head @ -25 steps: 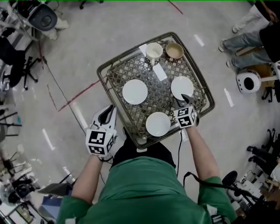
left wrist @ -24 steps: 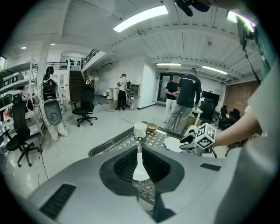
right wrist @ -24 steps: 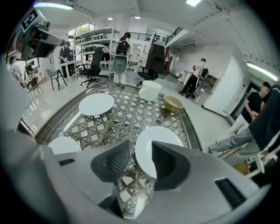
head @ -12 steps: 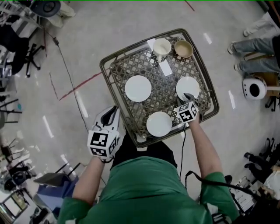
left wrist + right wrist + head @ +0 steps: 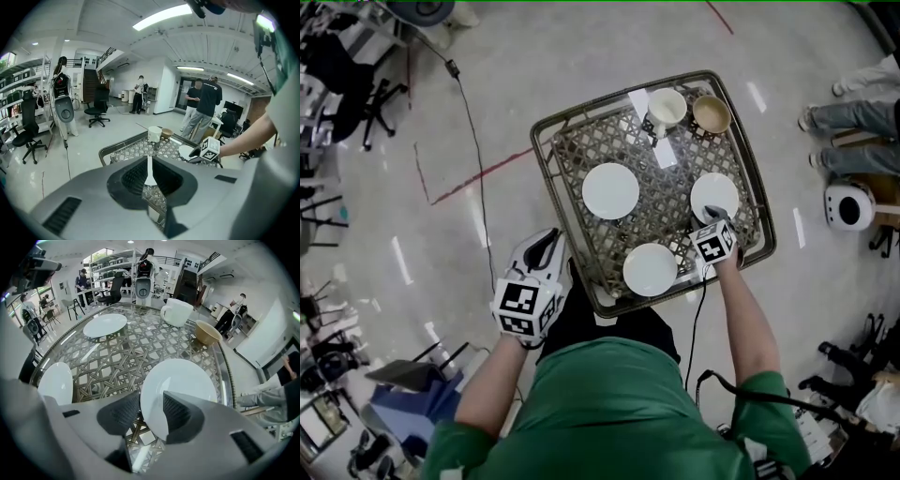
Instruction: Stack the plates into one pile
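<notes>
Plates (image 5: 610, 190) unstacked, three apart on table (image 5: 666, 211). Right gripper (image 5: 151, 413) jaws apart astride right plate (image 5: 185, 378) rim; left gripper (image 5: 544, 248) closed, empty. Next: pinch rim, lift, stack.

Left gripper (image 5: 544, 242) hangs low by the hip, tilted down, jaws together, nothing between them; right gripper (image 5: 718, 216) is out ahead, pointing steeply down, jaws apart.
</notes>
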`<state>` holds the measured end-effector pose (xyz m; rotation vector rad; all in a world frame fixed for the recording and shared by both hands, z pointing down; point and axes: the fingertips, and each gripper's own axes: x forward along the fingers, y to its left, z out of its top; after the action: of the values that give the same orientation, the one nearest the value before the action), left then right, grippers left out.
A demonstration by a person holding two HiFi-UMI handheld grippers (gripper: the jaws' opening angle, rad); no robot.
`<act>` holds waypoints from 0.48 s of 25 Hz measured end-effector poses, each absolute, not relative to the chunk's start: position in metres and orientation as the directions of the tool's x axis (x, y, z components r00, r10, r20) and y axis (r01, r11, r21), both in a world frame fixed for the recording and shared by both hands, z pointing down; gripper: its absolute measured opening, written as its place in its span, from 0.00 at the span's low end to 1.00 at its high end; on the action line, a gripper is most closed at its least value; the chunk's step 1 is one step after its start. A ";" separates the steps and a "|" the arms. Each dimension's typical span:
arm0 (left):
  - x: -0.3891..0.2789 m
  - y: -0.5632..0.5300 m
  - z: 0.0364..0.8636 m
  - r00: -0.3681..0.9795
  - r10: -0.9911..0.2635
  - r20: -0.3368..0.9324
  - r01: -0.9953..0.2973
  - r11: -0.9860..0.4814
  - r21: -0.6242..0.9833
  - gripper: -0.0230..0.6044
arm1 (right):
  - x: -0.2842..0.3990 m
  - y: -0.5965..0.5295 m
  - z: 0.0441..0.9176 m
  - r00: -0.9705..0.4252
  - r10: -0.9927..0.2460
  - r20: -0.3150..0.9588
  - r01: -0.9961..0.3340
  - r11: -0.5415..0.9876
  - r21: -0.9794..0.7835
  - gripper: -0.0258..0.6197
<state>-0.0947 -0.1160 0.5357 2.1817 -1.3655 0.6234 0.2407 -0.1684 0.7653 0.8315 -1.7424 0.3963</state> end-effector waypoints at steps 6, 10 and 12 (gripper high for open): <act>-0.112 -0.107 0.538 0.387 -0.686 0.616 -0.917 -0.359 0.175 0.09 | 0.242 -0.168 0.768 -0.145 -0.287 0.947 -0.746 0.661 0.086 0.23; -0.121 -0.098 0.536 0.390 -0.690 0.610 -0.916 -0.357 0.182 0.09 | 0.232 -0.169 0.758 -0.149 -0.307 0.940 -0.749 0.655 0.095 0.21; -0.125 -0.095 0.534 0.392 -0.693 0.605 -0.915 -0.360 0.181 0.09 | 0.217 -0.168 0.749 -0.187 -0.316 0.930 -0.759 0.647 0.067 0.20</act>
<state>-0.1248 -0.0952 0.5337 2.1606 -1.3754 0.5958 0.2171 -0.1681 0.7490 0.8683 -1.7728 0.5065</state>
